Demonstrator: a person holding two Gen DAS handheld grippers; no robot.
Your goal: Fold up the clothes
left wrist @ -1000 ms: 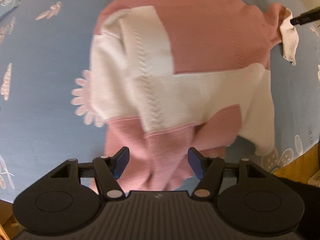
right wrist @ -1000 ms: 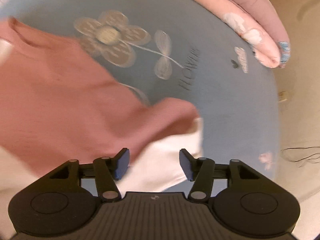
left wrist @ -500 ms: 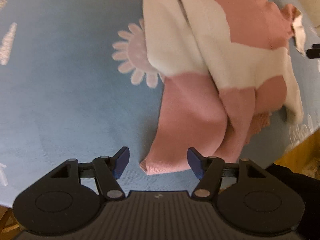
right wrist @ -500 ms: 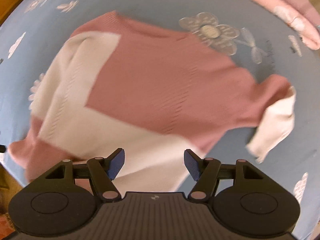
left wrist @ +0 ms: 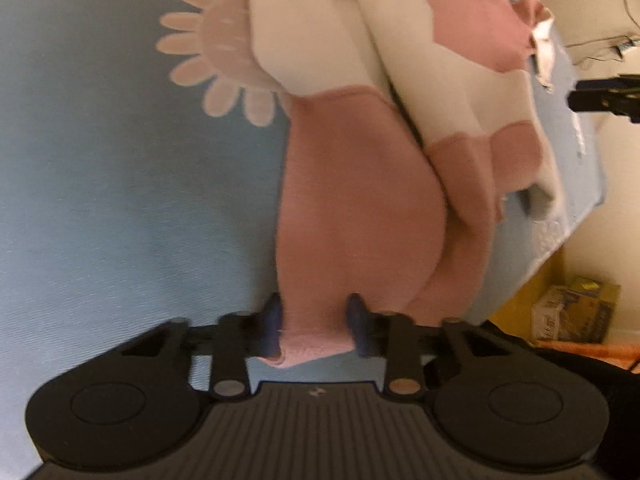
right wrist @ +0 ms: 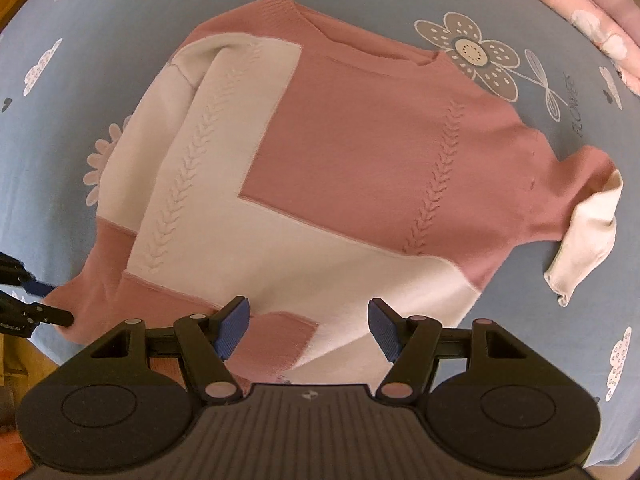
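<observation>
While the left gripper (left wrist: 316,322) closes its jaws on the pink cuff (left wrist: 316,350) of the near sleeve, pads either side of the knit and pressing in, the pink-and-cream sweater (right wrist: 320,184) lies spread face-up on the bed, collar away, hem toward the cameras. Moving across, the body is flat, nothing folded over yet by the look of it; every fold is ahead, so this reads as the very start, the first sleeve being taken. Over to the right gripper (right wrist: 308,330): released, jaws wide, hovering above the hem with nothing between them. Farther right, the other sleeve (right wrist: 580,240) lies bunched, cream cuff out on the sheet. Underneath, a blue bedsheet (right wrist: 500,8) with flowers and clouds; a pink pillow (right wrist: 600,20) at the far edge, a cardboard box (left wrist: 572,312) on the floor.
</observation>
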